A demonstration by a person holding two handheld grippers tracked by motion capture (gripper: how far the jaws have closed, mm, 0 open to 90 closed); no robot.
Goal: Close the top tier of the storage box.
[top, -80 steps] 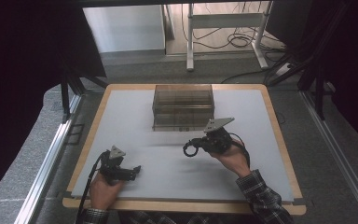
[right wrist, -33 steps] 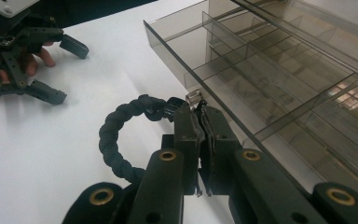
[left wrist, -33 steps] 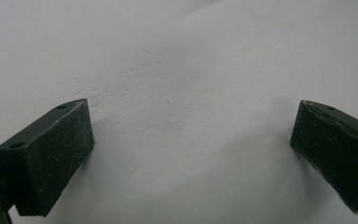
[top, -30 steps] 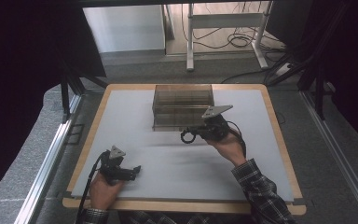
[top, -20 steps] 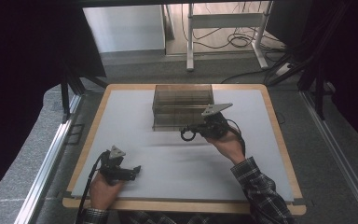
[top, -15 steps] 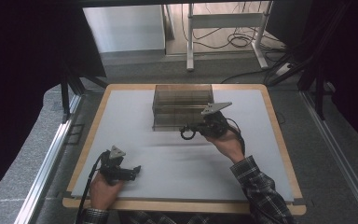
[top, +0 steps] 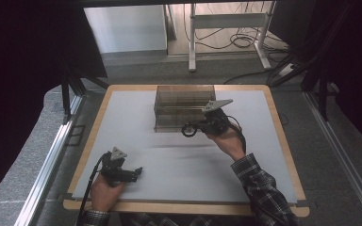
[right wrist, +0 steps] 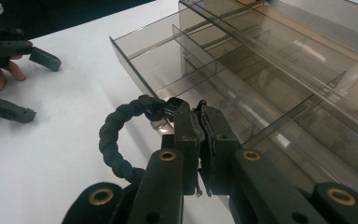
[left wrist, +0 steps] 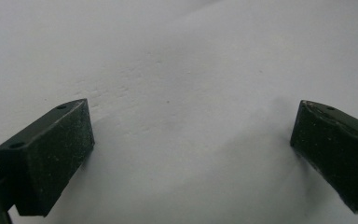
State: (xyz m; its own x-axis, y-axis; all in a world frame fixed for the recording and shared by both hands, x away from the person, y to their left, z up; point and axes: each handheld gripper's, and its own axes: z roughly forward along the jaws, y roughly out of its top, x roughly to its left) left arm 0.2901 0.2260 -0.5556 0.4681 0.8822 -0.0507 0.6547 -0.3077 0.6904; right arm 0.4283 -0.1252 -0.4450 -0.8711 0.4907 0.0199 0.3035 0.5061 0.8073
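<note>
A smoky clear organizer box [top: 184, 101] with divided compartments [right wrist: 168, 60] stands at the far middle of the white mat. My right gripper [top: 195, 127] is at the box's near edge, shut on a black braided loop [top: 187, 130]. Up close, the loop [right wrist: 114, 140] curls out to the left of the closed jaws of the right gripper [right wrist: 198, 114], beside an open compartment. My left gripper [top: 134, 172] rests near the front left of the mat, open. Its pads [left wrist: 46, 154] stand wide apart over bare mat, with the left gripper [left wrist: 191, 140] holding nothing.
The white mat lies on a wooden board [top: 283, 141] with grey floor around it. A metal rail [top: 52, 155] runs along the left side. A table frame and cables [top: 226, 33] stand beyond the far edge.
Since the earliest frame my right gripper has carried the loop farther away, up to the box's near edge. Over the last second it has barely shifted. The left gripper has stayed still.
</note>
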